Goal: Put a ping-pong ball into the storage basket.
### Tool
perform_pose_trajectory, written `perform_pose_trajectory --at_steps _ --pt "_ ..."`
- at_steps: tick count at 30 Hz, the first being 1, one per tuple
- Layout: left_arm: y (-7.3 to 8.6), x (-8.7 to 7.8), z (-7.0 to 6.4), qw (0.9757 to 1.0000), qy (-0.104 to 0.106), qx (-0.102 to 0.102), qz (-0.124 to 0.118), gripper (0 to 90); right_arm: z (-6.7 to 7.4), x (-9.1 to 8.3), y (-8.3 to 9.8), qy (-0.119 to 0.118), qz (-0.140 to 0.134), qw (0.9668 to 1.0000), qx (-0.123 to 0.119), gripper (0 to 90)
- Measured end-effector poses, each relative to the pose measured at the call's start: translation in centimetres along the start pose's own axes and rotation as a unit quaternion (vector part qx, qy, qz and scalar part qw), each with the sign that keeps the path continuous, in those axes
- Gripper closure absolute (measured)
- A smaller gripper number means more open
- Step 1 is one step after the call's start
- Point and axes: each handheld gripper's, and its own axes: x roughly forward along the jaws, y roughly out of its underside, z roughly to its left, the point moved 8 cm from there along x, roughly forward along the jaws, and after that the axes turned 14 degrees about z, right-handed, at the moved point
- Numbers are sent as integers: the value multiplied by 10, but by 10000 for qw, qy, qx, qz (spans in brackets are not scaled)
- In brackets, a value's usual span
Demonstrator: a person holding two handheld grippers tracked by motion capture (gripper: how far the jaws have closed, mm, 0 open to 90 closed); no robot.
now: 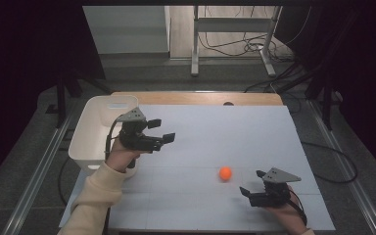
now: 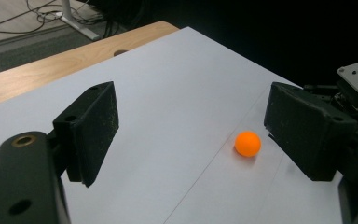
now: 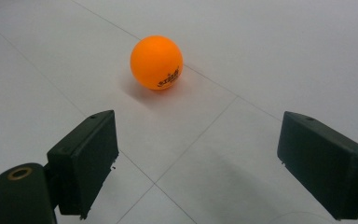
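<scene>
White table (image 1: 200,132), both grippers' jaws wide, empty, orange ball (image 1: 225,173) apart.

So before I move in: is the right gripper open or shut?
Open. The right gripper has its jaws wide apart, empty, with the orange ball lying ahead on the table.

Orange ball (image 1: 225,173) on a white sheet (image 1: 215,142), black grippers either side.
The ball carries small dark print on its orange skin. Thin grey lines cross the white sheet, with a strip of light wood table (image 1: 196,98) beyond it. Left gripper (image 1: 162,131) and right gripper (image 1: 252,182) are black with grey top plates; the bin (image 1: 92,132) is white, the sleeve (image 1: 98,196) cream.
</scene>
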Motion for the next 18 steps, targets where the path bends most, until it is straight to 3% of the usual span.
perform_pose_trajectory --at_steps 18 --pt "7 25 -12 9993 171 122 313 186 0 1 -2 -16 -14 10000 -36 128"
